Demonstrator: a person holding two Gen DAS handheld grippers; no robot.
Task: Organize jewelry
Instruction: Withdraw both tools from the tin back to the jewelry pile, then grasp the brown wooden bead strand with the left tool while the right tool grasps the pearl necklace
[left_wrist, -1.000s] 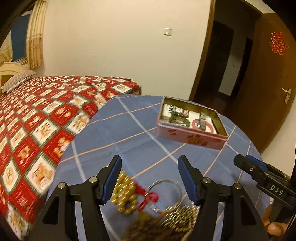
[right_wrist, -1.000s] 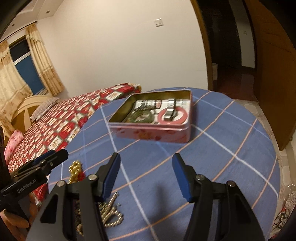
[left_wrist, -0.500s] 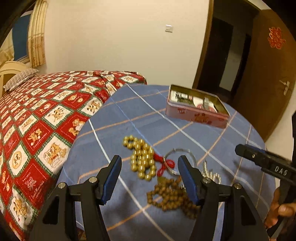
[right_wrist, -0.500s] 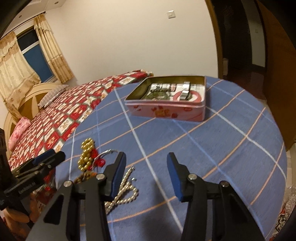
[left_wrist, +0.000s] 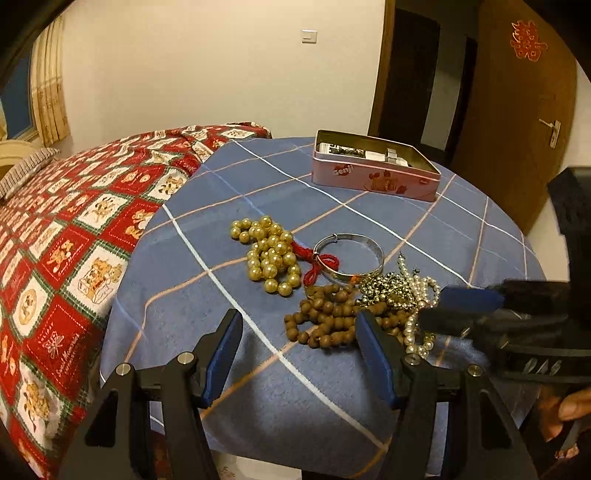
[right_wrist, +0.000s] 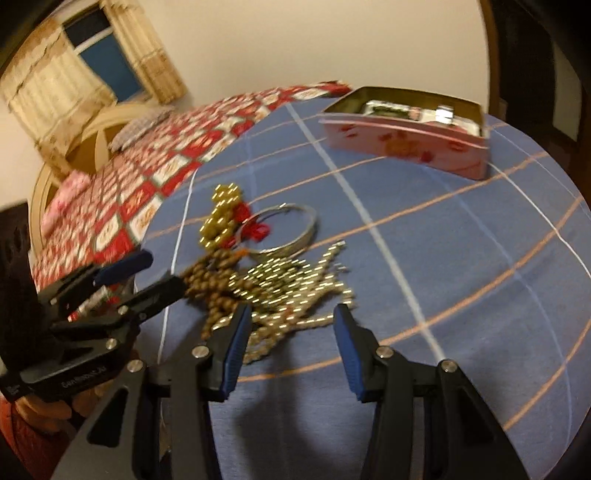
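My right gripper (right_wrist: 291, 334), jaws spread and empty, hangs just short of the pearl-and-metal bead strands (right_wrist: 291, 280) heaped near the tabletop's near edge. My left gripper (left_wrist: 299, 345), also wide and empty, faces the wooden bead string (left_wrist: 325, 321). The pink tin (right_wrist: 406, 142) sits well beyond, at the far edge.

Pink tin (left_wrist: 373, 178) front wall: white word "denji", partly unsure. Wooden door (left_wrist: 517, 110): red double-happiness character 囍 (left_wrist: 527, 40). Left gripper (right_wrist: 122, 273) body: pale lettering, blurred, unreadable. Bedspread (left_wrist: 62, 258) script: too small.
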